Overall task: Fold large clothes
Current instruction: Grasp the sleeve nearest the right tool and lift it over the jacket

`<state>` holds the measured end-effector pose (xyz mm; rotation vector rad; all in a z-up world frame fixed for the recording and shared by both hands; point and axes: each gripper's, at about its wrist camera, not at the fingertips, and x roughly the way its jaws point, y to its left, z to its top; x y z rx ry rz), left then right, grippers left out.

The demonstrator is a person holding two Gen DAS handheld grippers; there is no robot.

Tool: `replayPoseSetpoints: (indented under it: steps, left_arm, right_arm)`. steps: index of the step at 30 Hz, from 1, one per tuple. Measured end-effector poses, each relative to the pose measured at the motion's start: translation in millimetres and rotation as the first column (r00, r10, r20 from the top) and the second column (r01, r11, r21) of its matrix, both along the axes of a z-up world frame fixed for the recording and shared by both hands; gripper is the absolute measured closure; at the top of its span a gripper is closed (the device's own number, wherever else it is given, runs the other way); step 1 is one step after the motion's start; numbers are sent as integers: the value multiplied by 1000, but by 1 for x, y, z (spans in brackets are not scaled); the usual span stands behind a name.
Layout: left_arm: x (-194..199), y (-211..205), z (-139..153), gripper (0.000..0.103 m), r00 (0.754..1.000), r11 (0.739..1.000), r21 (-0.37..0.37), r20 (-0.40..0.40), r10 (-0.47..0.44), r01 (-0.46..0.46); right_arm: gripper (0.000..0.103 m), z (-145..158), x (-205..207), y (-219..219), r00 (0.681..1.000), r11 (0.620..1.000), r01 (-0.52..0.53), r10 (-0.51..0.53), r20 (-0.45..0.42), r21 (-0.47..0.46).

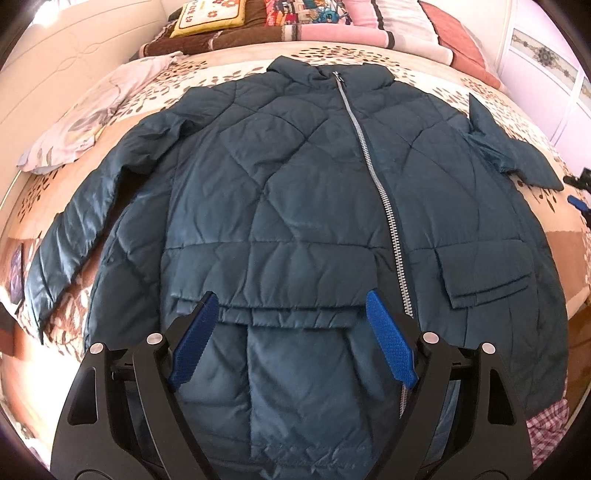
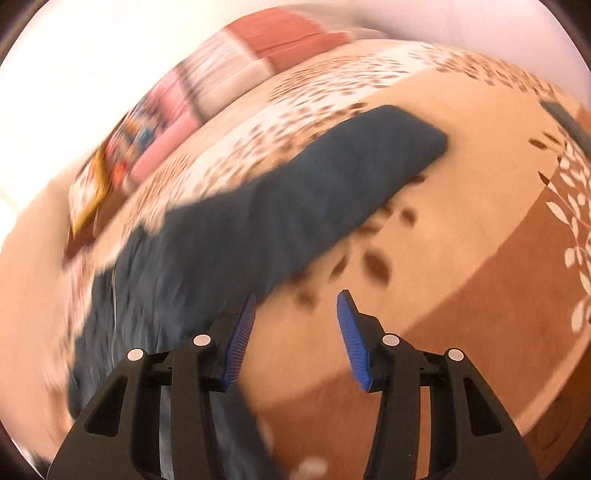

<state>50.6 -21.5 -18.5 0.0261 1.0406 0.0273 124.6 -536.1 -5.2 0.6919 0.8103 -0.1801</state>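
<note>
A large dark teal quilted jacket [image 1: 295, 192] lies flat on the bed, front up, zipper [image 1: 373, 177] closed, collar at the far end. Its left sleeve [image 1: 74, 229] lies along its side; its right sleeve [image 1: 517, 155] stretches out to the right. My left gripper [image 1: 290, 299] is open and empty above the jacket's lower front, near a flap pocket [image 1: 280, 299]. In the blurred right wrist view, the right sleeve [image 2: 295, 206] runs diagonally up to the right. My right gripper [image 2: 297, 297] is open and empty just below and beside that sleeve, over the bedspread.
The bedspread [image 1: 569, 236] is cream and brown with leaf prints. Pillows and folded blankets [image 1: 295, 18] are stacked at the head of the bed. A pale cloth [image 1: 85, 122] lies at the far left. A plaid cloth [image 1: 546, 432] shows at the lower right.
</note>
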Motion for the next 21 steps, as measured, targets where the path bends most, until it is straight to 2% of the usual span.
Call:
replayPoseSetpoints:
  steps: [4, 7, 12, 15, 17, 18, 19, 21]
  left_arm:
    - [9, -4, -2, 22, 1000, 1000, -1, -13, 6, -6]
    - [14, -5, -4, 22, 1000, 1000, -2, -21, 10, -10]
    - [21, -5, -10, 22, 999, 1000, 2, -46, 17, -17]
    - [22, -3, -14, 22, 998, 1000, -2, -58, 22, -22]
    - [23, -1, -15, 22, 998, 1000, -4, -59, 25, -26]
    - [23, -1, -15, 22, 998, 1000, -7, -58, 27, -28]
    - [23, 0, -15, 22, 998, 1000, -9, -57, 28, -29]
    - [22, 1, -14, 22, 998, 999, -13, -52, 29, -30]
  right_arm:
    - [56, -18, 29, -52, 994, 986, 113, -112, -15, 122]
    - [56, -34, 37, -84, 980, 952, 200, -200, -23, 233]
    - [56, -50, 46, -109, 958, 910, 282, -284, -38, 304]
    - [58, -55, 51, -119, 949, 900, 305, -314, -23, 312]
    - [74, -56, 59, -120, 945, 904, 322, -325, -37, 283]
    - [88, -57, 61, -123, 944, 905, 326, -328, -42, 272]
    - [93, -57, 62, -125, 944, 904, 326, -329, -36, 278]
    - [96, -50, 65, -123, 946, 910, 314, -323, -12, 270]
